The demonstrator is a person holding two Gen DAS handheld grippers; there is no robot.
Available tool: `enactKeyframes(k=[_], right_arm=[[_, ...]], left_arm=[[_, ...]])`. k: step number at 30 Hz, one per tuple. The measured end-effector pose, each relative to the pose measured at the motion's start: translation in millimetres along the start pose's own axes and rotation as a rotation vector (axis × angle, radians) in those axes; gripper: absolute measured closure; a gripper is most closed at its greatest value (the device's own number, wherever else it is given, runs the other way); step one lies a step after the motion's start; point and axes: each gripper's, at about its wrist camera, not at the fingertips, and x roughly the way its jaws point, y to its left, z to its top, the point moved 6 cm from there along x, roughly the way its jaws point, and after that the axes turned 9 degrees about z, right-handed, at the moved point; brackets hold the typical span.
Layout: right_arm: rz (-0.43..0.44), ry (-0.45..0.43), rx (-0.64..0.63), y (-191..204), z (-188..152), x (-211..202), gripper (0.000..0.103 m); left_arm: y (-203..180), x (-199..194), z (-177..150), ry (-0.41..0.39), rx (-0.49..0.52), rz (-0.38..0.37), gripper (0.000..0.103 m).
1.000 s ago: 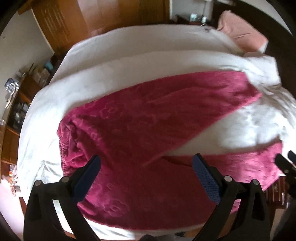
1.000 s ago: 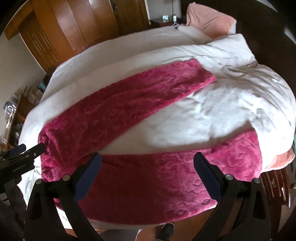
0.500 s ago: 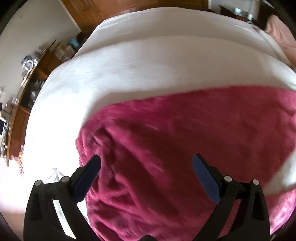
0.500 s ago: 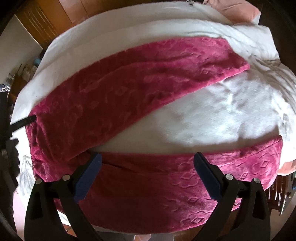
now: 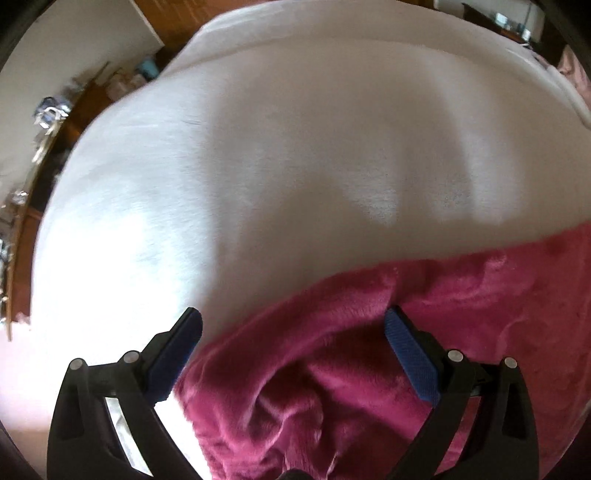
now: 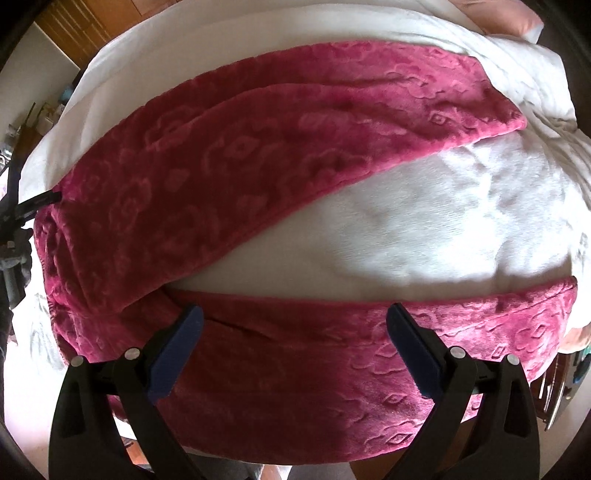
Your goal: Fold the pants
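Magenta plush pants (image 6: pixel 229 173) with an embossed pattern lie spread on a white bed, legs apart in a V: one leg runs to the upper right, the other (image 6: pixel 406 369) along the near edge. My right gripper (image 6: pixel 293 321) hovers open just above the near leg by the crotch. My left gripper (image 5: pixel 293 323) is open and low over the waistband corner (image 5: pixel 288 369), fabric lying between its blue pads (image 5: pixel 410 354). In the right wrist view the left gripper (image 6: pixel 37 201) shows at the waistband's left end.
The white bedding (image 5: pixel 295 147) fills the far side and rumples at the right (image 6: pixel 517 110). A pink pillow (image 6: pixel 517 18) lies at the head. Wooden wardrobe doors (image 6: pixel 74 33) and a cluttered shelf (image 5: pixel 48 122) stand beyond the bed's left side.
My left gripper swung left and dropped close onto the waistband corner. My right gripper lowered toward the near leg, so the pants fill more of its view.
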Motion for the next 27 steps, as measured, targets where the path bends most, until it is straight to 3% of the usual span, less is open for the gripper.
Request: enactKeyframes(k=[5, 10, 12, 15, 18, 23, 27], right_arm=[[-0.005, 0.016, 0.006, -2.5, -1.6, 4.4, 0.003], [-0.009, 0.010, 0.008, -9.7, 0.3, 3.4, 0.003], [-0.015, -0.003, 0.014, -18.1, 5.4, 1.8, 0.003], [-0.031, -0.040, 0.030, -36.1, 22.4, -3.6, 0.003], [-0.058, -0.085, 0.065, -66.6, 52.5, -11.7, 0.003], [-0.108, -0.144, 0.129, -133.4, 119.9, -23.2, 0.003], [-0.095, -0.171, 0.217, -189.1, 177.1, -29.5, 0.003]], left_arm=[[-2.8, 21.2, 11.3, 0.007, 0.033, -0.113, 0.017], [2.1, 25.5, 11.5, 0.025, 0.023, -0.232, 0.049], [0.6, 20.4, 7.7, 0.024, 0.029, -0.234, 0.064], [3.1, 14.0, 1.5, 0.021, 0.032, -0.214, 0.080], [10.0, 7.4, -5.4, 0.020, 0.012, -0.207, 0.088], [28.1, -10.3, -14.0, 0.003, -0.026, -0.200, 0.089], [33.6, -25.3, -27.4, 0.003, -0.059, -0.175, 0.090]])
